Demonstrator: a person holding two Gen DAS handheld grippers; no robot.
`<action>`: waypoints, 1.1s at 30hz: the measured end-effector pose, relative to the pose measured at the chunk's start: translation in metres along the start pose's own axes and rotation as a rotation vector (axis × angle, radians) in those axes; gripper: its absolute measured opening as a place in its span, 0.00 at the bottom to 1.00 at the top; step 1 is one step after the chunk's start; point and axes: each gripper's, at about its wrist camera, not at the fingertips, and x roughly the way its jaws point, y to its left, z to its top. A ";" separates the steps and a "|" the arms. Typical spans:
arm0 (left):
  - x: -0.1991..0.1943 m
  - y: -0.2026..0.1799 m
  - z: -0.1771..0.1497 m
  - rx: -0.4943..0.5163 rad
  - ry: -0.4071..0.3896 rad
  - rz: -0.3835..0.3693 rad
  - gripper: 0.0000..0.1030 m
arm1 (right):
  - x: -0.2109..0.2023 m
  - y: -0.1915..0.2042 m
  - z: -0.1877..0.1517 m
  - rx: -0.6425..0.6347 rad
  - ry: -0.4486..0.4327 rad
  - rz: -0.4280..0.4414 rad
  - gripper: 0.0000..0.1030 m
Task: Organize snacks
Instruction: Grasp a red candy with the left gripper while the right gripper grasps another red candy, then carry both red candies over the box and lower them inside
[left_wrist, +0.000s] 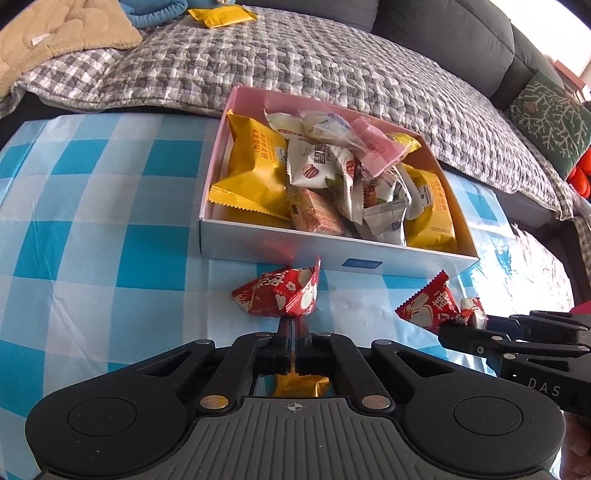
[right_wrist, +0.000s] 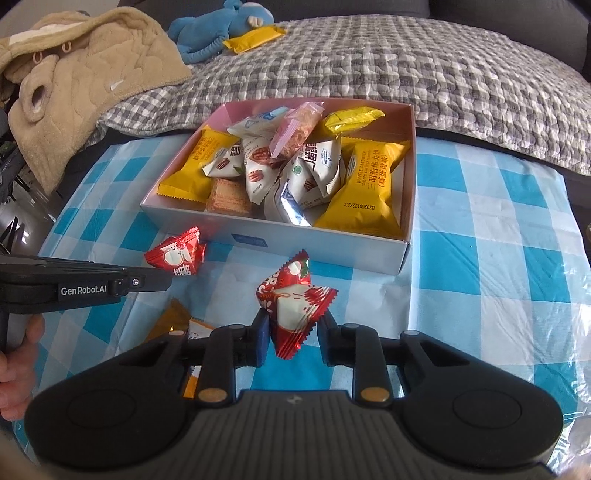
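Snack-filled box (left_wrist: 280, 242) on the tablecloth (left_wrist: 92, 221), two candy packets (left_wrist: 280, 295) just before it.

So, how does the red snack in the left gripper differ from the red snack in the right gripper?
The left gripper pinches its red packet by the bottom edge, jaws fully shut. The right gripper clamps its red packet around the middle, jaws wider apart. Both are similar red-and-white packets, held in front of the snack box.

The left tool (left_wrist: 294, 325) hides most of a yellow packet (left_wrist: 301, 384).
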 end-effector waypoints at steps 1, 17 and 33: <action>0.000 0.003 0.001 -0.008 0.007 -0.010 0.06 | 0.000 0.000 0.000 -0.001 0.001 -0.001 0.23; 0.022 0.005 0.002 -0.066 -0.012 0.031 0.68 | 0.003 0.007 0.000 -0.021 -0.010 -0.007 0.23; -0.006 0.010 0.015 -0.091 -0.056 0.000 0.30 | -0.013 -0.004 0.003 0.044 -0.067 0.035 0.23</action>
